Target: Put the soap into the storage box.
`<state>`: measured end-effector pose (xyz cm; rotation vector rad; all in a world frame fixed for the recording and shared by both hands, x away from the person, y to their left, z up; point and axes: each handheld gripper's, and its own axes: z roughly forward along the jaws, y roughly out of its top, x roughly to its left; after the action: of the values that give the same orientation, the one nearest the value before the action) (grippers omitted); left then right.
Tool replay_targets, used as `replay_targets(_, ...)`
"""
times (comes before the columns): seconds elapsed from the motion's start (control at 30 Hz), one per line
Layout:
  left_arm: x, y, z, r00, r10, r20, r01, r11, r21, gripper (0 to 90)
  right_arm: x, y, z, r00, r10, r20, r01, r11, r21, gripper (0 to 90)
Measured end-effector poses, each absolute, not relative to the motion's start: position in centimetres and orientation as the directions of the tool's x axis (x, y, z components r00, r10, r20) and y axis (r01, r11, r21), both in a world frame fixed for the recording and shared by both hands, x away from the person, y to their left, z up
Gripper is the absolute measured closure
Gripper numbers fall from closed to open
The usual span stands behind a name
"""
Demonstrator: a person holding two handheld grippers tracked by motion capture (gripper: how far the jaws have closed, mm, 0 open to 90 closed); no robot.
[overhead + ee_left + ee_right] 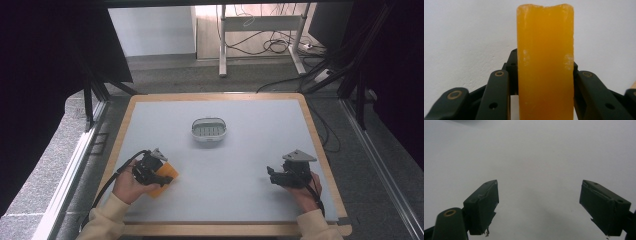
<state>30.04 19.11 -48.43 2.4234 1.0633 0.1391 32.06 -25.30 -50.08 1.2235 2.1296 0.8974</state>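
Near the worktop's (215, 200) left edge, the left gripper (161, 178) has its jaws clamped on an orange soap bar (545, 62), ready to lift. Right gripper (274, 176) idles, jaws apart, empty. A soap dish (210, 130) waits farther back.

The soap bar (545, 62) is translucent orange with pale whitish scuffs. Both grippers, left (161, 176) and right (273, 175), are black. The dish (210, 130) is white with a grey-green ribbed inside. The table (250, 165) is pale grey, edged in light wood.
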Motion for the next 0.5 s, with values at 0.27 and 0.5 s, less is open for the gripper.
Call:
replay_targets(0.27, 29.9, 19.2, -47.7, 0.701, 0.707, -0.09, 0.648, -0.58, 0.495, 61.8, 32.1, -25.3, -50.1, -0.457, 0.882, -0.111, 0.538, 0.374, 0.755, 16.1)
replay_targets(0.5, 29.8, 19.3, -47.2, 0.708, 0.701, -0.087, 0.636, -0.578, 0.511, 61.8, 32.1, -25.3, -50.1, -0.459, 0.881, -0.113, 0.536, 0.376, 0.756, 16.2)
